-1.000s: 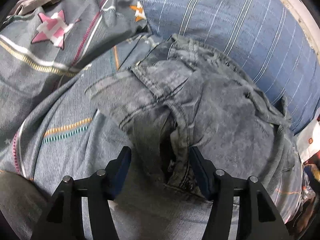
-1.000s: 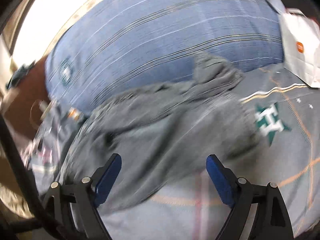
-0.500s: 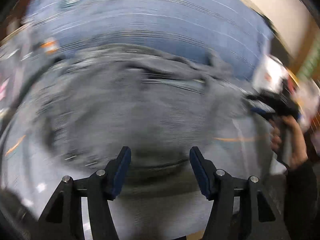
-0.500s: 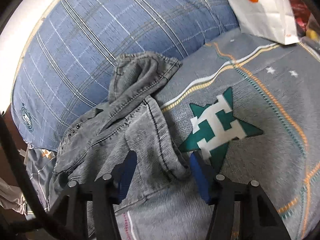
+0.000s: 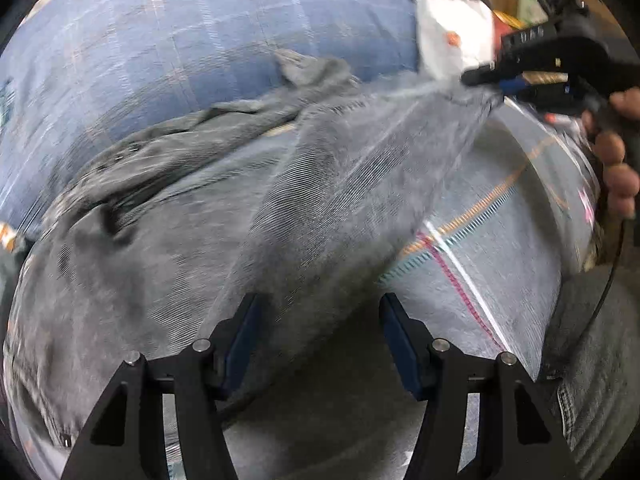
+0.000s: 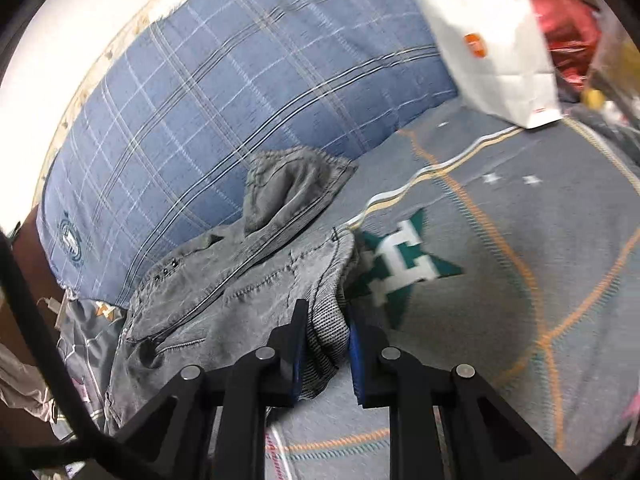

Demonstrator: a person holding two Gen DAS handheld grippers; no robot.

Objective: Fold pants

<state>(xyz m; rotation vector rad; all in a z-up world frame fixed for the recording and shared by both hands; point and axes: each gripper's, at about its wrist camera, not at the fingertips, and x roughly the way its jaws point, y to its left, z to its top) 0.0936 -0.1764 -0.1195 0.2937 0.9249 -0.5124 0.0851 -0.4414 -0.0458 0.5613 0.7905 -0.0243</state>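
Grey denim pants [image 5: 240, 208] lie crumpled on a grey patterned bedspread [image 5: 500, 248]. My left gripper [image 5: 318, 340] is open and empty, low over the near part of the pants. My right gripper [image 6: 326, 344] is shut on a leg hem of the pants [image 6: 256, 300] and holds it just above the bed. In the left wrist view the right gripper [image 5: 492, 80] shows at the upper right, pulling that leg taut. The other leg end [image 6: 288, 184] rests against a blue plaid pillow.
A large blue plaid pillow [image 6: 240, 80] lies behind the pants. A white paper bag [image 6: 492, 40] stands at the back right with red items beside it. A green star patch [image 6: 400, 264] marks the bedspread by the right gripper. More clothes lie at the left [image 6: 24, 380].
My right gripper closed on the pants leg hem and lifted it, stretching the leg. My left gripper swung away from the waistband and now faces the right gripper.
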